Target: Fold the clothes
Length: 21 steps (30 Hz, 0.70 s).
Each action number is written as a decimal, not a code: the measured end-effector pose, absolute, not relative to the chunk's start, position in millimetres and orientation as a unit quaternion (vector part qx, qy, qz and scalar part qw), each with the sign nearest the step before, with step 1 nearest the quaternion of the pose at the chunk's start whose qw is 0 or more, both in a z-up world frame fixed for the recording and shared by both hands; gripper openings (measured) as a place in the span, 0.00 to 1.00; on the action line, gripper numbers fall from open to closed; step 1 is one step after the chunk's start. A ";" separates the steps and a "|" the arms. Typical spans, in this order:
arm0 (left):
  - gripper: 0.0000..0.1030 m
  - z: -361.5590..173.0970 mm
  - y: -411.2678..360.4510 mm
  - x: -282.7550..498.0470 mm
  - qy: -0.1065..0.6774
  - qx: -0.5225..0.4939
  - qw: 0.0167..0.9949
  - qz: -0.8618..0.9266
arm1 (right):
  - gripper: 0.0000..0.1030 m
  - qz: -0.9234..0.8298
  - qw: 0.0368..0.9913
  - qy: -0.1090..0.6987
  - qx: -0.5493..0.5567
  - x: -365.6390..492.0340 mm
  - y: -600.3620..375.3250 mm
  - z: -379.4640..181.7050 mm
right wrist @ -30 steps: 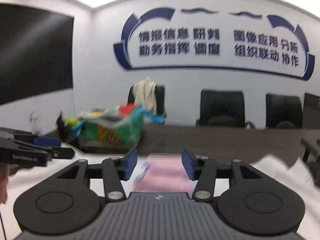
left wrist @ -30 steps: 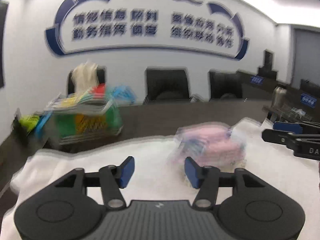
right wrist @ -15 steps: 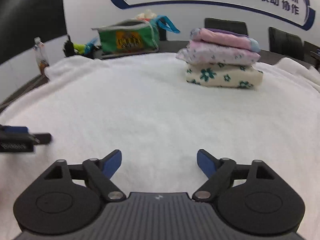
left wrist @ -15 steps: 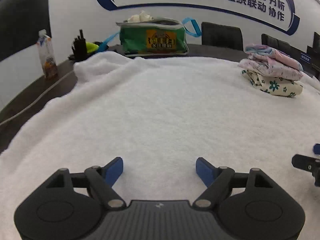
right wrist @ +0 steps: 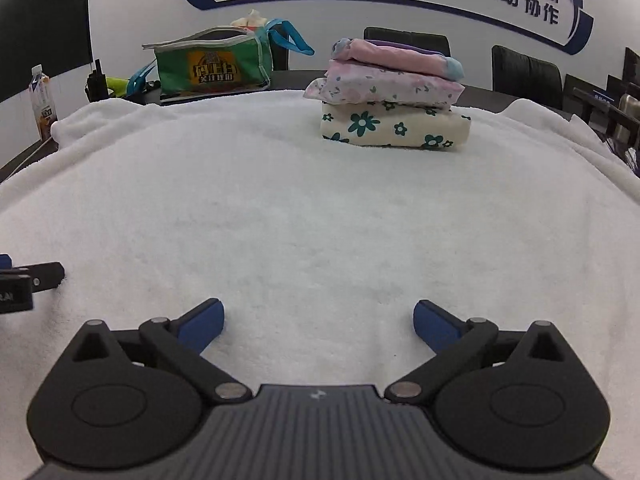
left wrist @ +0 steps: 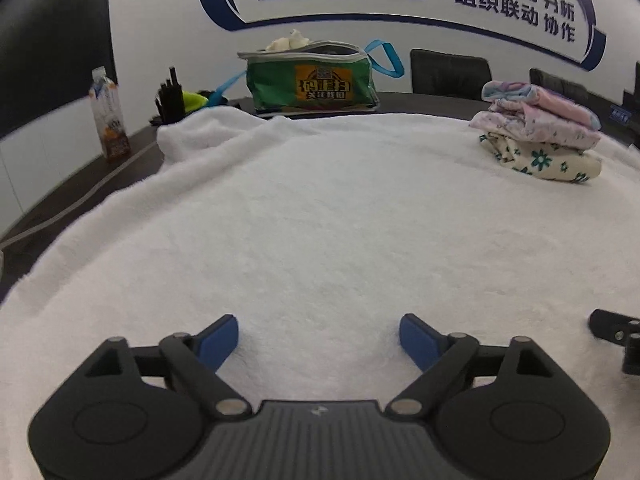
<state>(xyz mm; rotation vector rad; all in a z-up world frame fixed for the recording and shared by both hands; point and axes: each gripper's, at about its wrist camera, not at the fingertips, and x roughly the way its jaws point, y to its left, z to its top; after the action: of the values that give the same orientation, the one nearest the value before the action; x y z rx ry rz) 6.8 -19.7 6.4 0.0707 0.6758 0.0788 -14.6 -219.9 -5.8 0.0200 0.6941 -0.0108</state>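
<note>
The left claw (left wrist: 319,334) hovers low over the white fleece blanket (left wrist: 340,216), its blue pads spreading wider with nothing between them but bare pile. The right claw (right wrist: 318,322) does the same, its jaws opening very wide and holding nothing. Each claw's tip peeks into the other's view at the frame edge. Farther out, the stack of folded clothes (right wrist: 390,94) sits on the blanket toward the far side of the desk (left wrist: 80,184). The right wrist view shows the stack's long side square on, its long axis running left to right: flowered cream piece at the bottom, pale floral in the middle, pink on top. The left wrist view sees the stack (left wrist: 540,132) from its end, off to the right. Behind stand a green bag (left wrist: 314,80) and a bottle (left wrist: 109,120).
</note>
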 end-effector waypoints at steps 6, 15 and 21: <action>0.90 11.2 -16.4 14.8 0.352 0.011 0.936 0.018 | 1.00 -0.014 0.939 0.342 0.016 -15.0 -219.0 -5.9; 0.90 14.3 -52.8 12.1 0.346 0.054 0.937 -0.011 | 1.00 -0.003 0.941 0.339 0.020 -16.0 -217.1 -4.5; 0.91 7.8 -53.0 15.6 0.352 0.041 0.935 -0.016 | 1.00 0.013 0.942 0.335 0.029 -10.5 -213.9 -3.9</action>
<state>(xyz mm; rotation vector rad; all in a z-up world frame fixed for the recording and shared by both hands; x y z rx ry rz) 15.6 -53.0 7.8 0.0837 0.7206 -0.0320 -10.5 -213.9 -3.9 0.0593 0.6843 0.0264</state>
